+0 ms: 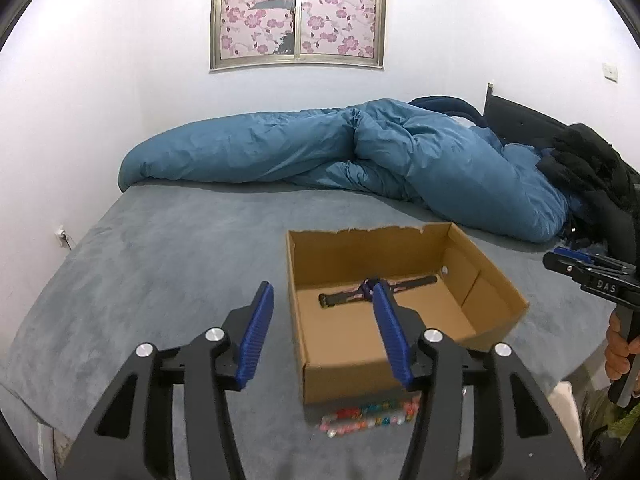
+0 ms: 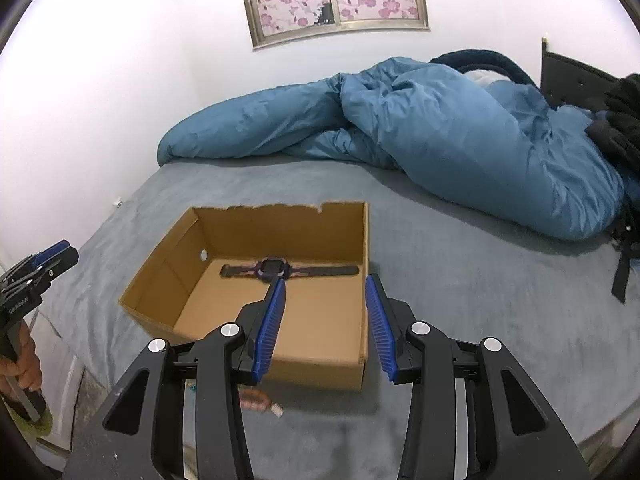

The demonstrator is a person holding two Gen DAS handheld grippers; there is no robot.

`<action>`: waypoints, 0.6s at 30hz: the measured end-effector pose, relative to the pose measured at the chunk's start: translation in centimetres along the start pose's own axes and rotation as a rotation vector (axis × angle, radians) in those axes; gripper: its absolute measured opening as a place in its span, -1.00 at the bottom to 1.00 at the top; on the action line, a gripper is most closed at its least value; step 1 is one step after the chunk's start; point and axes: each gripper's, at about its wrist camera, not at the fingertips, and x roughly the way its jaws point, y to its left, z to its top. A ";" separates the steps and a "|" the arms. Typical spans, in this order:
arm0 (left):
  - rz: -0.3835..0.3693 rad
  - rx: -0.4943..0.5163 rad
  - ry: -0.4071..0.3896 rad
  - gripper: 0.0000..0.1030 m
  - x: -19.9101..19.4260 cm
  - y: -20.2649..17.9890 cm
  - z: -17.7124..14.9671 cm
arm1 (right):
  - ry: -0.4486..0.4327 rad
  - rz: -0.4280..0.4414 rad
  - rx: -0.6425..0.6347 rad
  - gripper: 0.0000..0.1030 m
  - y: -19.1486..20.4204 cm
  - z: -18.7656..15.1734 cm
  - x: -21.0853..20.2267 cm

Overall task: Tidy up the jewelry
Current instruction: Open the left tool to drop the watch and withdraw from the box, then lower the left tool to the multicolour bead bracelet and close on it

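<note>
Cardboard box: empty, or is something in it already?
Not empty. The cardboard box is open-topped, and a dark watch lies flat on its floor near the far wall. A beaded bracelet lies outside on the bed, by the near wall.

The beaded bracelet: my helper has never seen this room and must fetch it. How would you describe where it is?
On the grey bed stands an open cardboard box. The beaded bracelet lies on the cover just outside the box's near wall, not inside. It is a string of many-coloured beads, unlike the dark watch, which lies flat on the box floor.
</note>
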 end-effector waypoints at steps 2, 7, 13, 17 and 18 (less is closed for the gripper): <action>-0.002 0.007 0.000 0.07 -0.4 0.0 -1.0 | -0.012 0.008 -0.002 -0.22 0.5 -1.5 -0.7; -0.013 0.059 0.018 0.15 -0.4 -0.4 -4.3 | -0.020 0.050 -0.022 -0.22 2.1 -4.4 -0.8; -0.021 0.101 0.071 0.15 1.4 -0.8 -8.1 | 0.015 0.116 -0.073 -0.22 5.0 -7.2 0.7; -0.014 0.137 0.095 0.15 3.2 -0.7 -10.0 | 0.074 0.174 -0.088 -0.26 6.9 -8.8 2.9; -0.014 0.144 0.102 0.15 3.6 -0.7 -10.3 | 0.093 0.189 -0.088 -0.30 7.4 -9.2 3.5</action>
